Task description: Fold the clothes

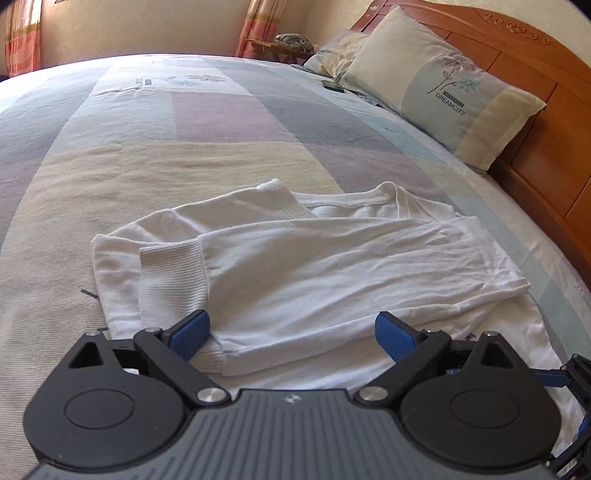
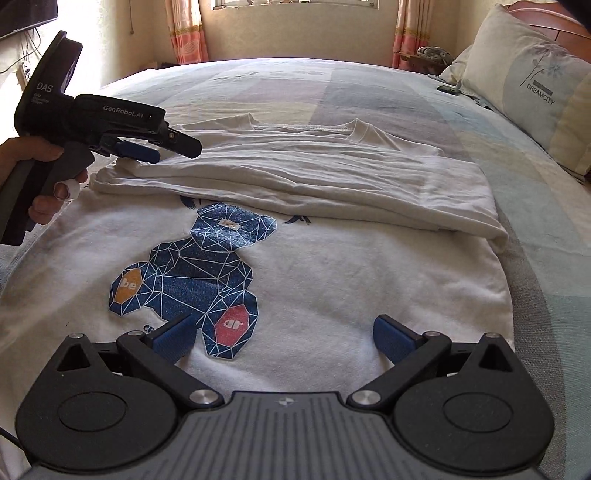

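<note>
A white sweatshirt lies flat on the bed with a blue geometric bear print facing up. Both sleeves are folded across its chest, and the neckline is at the far end. In the left wrist view a ribbed cuff rests on the sweatshirt. My left gripper is open, hovering just over the cuff end with nothing between its pads. The right wrist view shows this left gripper held by a hand at the shirt's left side. My right gripper is open above the hem, holding nothing.
The bed has a pastel patchwork cover. Two pillows lean on a wooden headboard at the right. A small dark object lies beside the pillows. Curtains and a window are beyond the far edge.
</note>
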### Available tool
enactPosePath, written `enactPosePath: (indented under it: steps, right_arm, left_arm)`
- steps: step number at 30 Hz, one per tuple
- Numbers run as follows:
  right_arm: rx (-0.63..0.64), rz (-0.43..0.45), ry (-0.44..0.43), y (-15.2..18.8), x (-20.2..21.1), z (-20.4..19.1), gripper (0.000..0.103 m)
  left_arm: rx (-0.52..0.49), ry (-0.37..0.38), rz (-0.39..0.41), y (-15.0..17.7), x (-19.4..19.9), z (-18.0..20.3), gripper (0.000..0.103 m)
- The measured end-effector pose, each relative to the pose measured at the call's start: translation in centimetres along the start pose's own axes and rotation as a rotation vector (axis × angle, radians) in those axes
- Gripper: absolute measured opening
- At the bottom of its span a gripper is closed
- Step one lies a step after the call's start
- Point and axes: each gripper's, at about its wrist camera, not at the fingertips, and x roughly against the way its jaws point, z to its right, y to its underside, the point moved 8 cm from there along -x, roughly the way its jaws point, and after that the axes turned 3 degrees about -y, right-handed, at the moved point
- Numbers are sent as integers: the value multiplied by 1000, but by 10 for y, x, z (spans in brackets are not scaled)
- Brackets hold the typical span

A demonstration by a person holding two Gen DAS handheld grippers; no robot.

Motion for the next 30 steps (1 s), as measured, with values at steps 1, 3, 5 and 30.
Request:
enactPosePath:
  steps: [1,3,5,30]
  right_arm:
    - [-3,8,3,0,0,0,103]
    - [-6,22,7,1,0,1,103]
    - [-1,28,7,1,-1,1,103]
    - [-20,127,246,-45,5,120,103]
  left_arm:
    - [-2,-10,0,0,3,-3,96]
    - [12,-3,10,-3,9,-4,96]
    - [29,25,33,-11,14,0,96]
    - [38,40,-13,33,70,95,97]
